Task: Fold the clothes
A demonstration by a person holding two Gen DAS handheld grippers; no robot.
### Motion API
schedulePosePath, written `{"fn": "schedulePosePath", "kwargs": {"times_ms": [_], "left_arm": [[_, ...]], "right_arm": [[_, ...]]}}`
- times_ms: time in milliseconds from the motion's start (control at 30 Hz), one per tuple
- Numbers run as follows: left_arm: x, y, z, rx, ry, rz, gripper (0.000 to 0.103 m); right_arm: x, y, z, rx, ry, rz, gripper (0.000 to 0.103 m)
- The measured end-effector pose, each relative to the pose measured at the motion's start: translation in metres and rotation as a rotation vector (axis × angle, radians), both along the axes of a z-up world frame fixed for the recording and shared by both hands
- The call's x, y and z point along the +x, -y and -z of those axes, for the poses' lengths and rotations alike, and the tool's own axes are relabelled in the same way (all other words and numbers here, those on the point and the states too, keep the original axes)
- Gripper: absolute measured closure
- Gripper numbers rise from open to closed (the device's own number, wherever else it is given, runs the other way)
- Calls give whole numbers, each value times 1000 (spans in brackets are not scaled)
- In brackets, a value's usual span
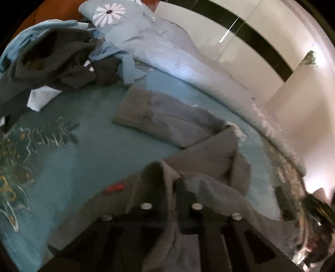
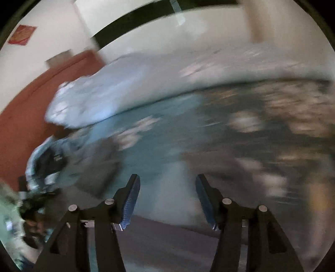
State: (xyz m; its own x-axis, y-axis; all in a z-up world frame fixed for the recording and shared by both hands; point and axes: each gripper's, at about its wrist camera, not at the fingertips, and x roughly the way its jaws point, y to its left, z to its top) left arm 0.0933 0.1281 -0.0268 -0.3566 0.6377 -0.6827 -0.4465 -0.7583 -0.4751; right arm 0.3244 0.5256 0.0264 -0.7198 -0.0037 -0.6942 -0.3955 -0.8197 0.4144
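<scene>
A grey garment (image 1: 167, 119) lies on the teal bedspread (image 1: 88, 150), partly folded, with a small red label (image 1: 114, 187) near its front edge. A fold of it drapes over my left gripper (image 1: 184, 188), which is shut on the cloth; the fingertips are hidden under the fabric. In the blurred right wrist view my right gripper (image 2: 167, 188) stands open, with nothing between its blue-padded fingers (image 2: 132, 200). It hovers over the grey garment (image 2: 167, 238) and the bedspread (image 2: 159, 142).
A pile of dark and light blue clothes (image 1: 48, 56) sits at the back left of the bed. Behind it lie a pillow with a daisy print (image 1: 108, 12) and a pale quilt (image 1: 188, 69). A white wall (image 1: 293, 117) runs beyond the bed's right edge.
</scene>
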Motion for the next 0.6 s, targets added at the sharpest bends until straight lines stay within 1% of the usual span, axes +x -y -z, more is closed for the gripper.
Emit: {"fn": "schedulePosePath", "kwargs": {"times_ms": [67, 133, 200, 267, 333, 400, 467, 533, 600], "left_arm": [[16, 11, -7, 57, -15, 18, 99], [32, 24, -12, 98, -29, 33, 99], [47, 40, -14, 109, -36, 39, 99], [62, 56, -16, 120, -43, 46, 99], [69, 67, -14, 123, -33, 39, 99], [76, 77, -10, 124, -20, 30, 99], [81, 82, -7, 141, -4, 40, 99], [87, 83, -5, 151, 4, 65, 99], [97, 77, -7, 111, -17, 114, 99]], "right_arm": [[-52, 15, 21, -139, 19, -116, 46], [-94, 27, 42, -236, 49, -185, 46], [-128, 35, 60, -288, 80, -214, 46], [-156, 37, 77, -328, 105, -210, 46], [-176, 35, 94, -376, 137, -178, 46], [-183, 33, 102, -419, 129, -153, 44], [-188, 32, 101, -447, 104, -148, 44], [-198, 36, 100, -463, 99, -140, 44], [-205, 39, 100, -478, 104, -137, 47]]}}
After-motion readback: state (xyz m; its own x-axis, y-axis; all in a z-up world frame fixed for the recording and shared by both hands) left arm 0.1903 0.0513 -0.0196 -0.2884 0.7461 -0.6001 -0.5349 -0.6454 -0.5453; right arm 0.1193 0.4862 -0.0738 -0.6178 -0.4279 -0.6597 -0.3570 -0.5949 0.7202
